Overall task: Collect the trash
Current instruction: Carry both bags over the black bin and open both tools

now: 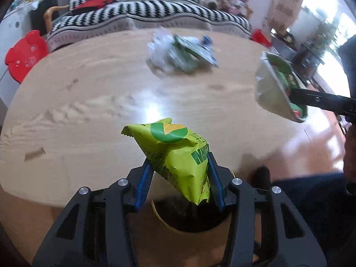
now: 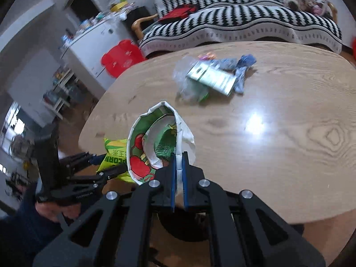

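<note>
My left gripper is shut on a yellow-green snack bag and holds it above the near edge of the wooden table, over a dark round bin. My right gripper is shut on the rim of a crushed white paper cup with green and red print, also held above the table edge. That cup shows in the left wrist view at the right. The snack bag shows in the right wrist view at the left. A pile of wrappers and clear plastic lies at the far middle of the table.
A black-and-white zigzag sofa stands behind the table. A red stool stands at the far left. The pile also shows in the right wrist view. A white cabinet stands left of the sofa.
</note>
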The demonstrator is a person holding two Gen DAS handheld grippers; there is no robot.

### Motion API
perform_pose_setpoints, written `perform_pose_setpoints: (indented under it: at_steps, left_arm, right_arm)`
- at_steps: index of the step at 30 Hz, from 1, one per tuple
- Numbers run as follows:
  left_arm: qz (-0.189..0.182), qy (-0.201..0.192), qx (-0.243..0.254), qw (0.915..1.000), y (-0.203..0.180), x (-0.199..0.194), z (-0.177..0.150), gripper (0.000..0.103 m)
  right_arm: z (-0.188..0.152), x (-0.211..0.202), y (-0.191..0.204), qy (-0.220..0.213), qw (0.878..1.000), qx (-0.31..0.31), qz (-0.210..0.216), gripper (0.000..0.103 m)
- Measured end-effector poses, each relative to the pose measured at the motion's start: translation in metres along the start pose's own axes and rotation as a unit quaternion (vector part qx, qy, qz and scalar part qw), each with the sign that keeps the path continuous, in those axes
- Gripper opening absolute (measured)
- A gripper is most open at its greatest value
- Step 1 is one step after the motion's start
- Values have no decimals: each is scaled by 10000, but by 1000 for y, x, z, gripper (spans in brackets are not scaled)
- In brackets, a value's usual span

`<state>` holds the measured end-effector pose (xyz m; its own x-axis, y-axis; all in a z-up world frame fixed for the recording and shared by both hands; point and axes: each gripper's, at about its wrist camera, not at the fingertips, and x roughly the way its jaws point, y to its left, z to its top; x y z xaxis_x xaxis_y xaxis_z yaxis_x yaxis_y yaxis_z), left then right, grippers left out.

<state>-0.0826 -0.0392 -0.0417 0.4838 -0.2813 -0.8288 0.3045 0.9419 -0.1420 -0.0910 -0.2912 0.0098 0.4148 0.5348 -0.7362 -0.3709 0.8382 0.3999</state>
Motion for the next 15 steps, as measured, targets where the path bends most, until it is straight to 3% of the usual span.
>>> perform_pose_setpoints:
  at_steps: [5,9,15]
  left_arm:
    - [-19,196,497,9986,-18,-4,-36,46]
    - [-99,492,603,9969,-23,5,-59,46]
    - [-95,768,687,9946,-29,21,-74,46]
  right_arm:
    - [-50,19,14,480,9986,-189,-113,6]
    - [-84,38,20,960,9944,-350,-274,6]
    - [-101,57,20,1298,9888,-443,-589,6]
